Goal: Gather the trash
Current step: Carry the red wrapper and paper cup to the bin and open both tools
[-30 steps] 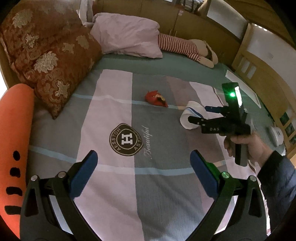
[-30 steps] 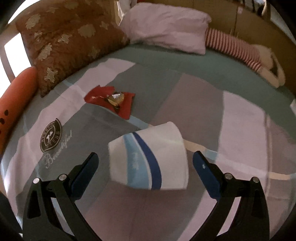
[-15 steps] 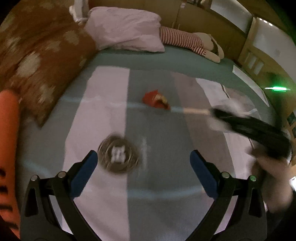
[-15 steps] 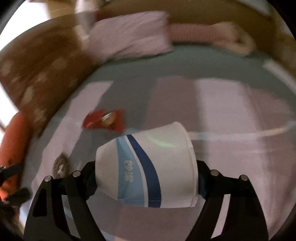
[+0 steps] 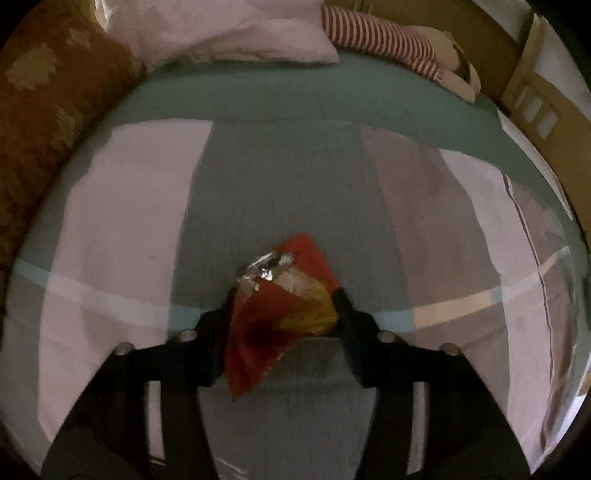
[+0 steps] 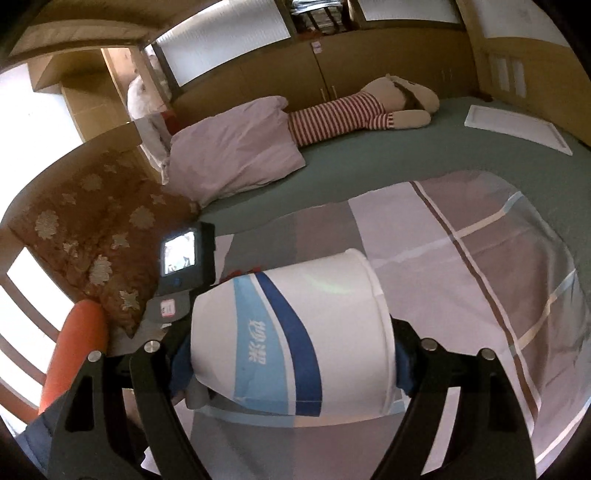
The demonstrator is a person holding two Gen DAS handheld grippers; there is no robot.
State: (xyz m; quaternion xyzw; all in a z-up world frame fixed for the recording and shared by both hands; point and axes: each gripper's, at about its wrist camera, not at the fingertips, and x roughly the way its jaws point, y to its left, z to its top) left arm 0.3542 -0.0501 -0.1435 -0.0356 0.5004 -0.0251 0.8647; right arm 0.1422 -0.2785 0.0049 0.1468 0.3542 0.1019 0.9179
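A: What does the left wrist view show that the right wrist view does not?

B: The left gripper [image 5: 282, 314] with its two fingers clamped on a red-and-yellow snack wrapper [image 5: 280, 314], whose torn silver foil edge points away from the camera. The wrapper sits between the fingertips, over the grey band of the striped bedspread [image 5: 129, 221]; whether its lower corner touches the cloth cannot be told from this dim frame.

A: And the right wrist view?

B: The right gripper [image 6: 291, 354] closed on a white paper cup [image 6: 295, 339], held on its side above the bedspread, its wide end to the right. This view alone shows the back of the left gripper's handle, with its small lit screen [image 6: 179, 254], just left of the cup.

A: Any writing?

B: The cup's light blue band carries white characters, seen sideways and not clear enough to read. A small white label with red marks sits on the handle below the screen, also illegible.

A: What is common to both?

B: The pale pink pillow [image 5: 229, 33], the brown floral cushion [image 6: 99, 236] and the striped-shirt doll [image 6: 354, 110] lying at the far side of the bed. An orange bolster [image 6: 77, 354] appears only in the right view.
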